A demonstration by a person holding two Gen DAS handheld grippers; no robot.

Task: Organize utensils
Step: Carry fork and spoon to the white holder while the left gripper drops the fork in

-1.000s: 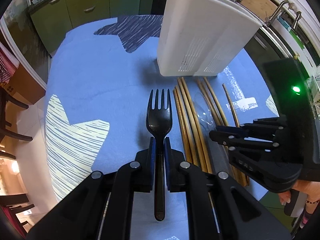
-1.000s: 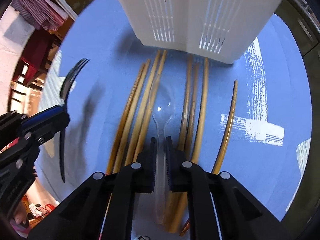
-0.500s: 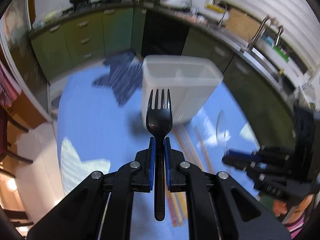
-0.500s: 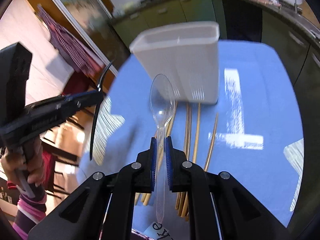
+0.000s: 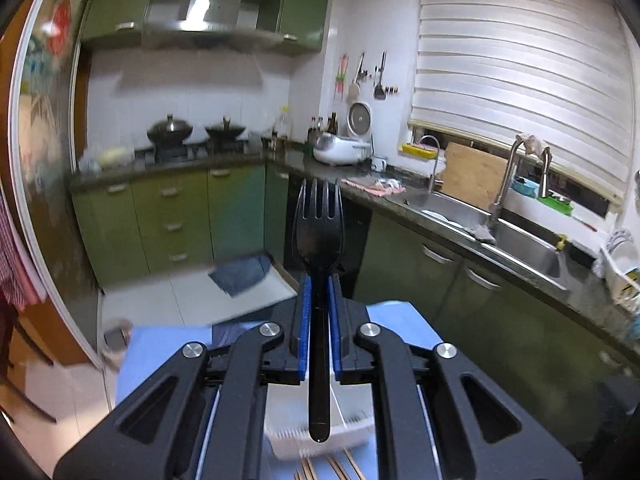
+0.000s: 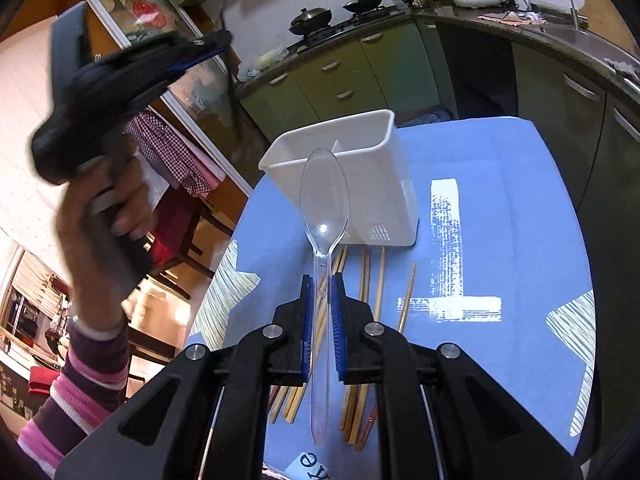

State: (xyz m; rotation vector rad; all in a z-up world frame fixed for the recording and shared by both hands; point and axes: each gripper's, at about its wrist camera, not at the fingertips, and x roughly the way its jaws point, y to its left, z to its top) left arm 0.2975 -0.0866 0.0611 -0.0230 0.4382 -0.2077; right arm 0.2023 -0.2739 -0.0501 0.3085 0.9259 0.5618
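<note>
The left gripper point(image 5: 319, 312) clamped a black plastic fork point(image 5: 319, 236); the right gripper point(image 6: 322, 312) pinched a clear plastic spoon point(image 6: 324, 196), seemingly above the white slotted plastic caddy point(image 6: 372, 184).

Glossy black plastic fork point(image 5: 319, 236), clear plastic spoon point(image 6: 323, 200) — matt white plastic caddy point(image 6: 384, 184), wooden chopsticks point(image 6: 365, 276).

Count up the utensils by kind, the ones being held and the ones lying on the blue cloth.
black fork: 1
clear spoon: 1
chopsticks: about 8, some partly hidden behind the spoon and gripper
Total: about 10
</note>
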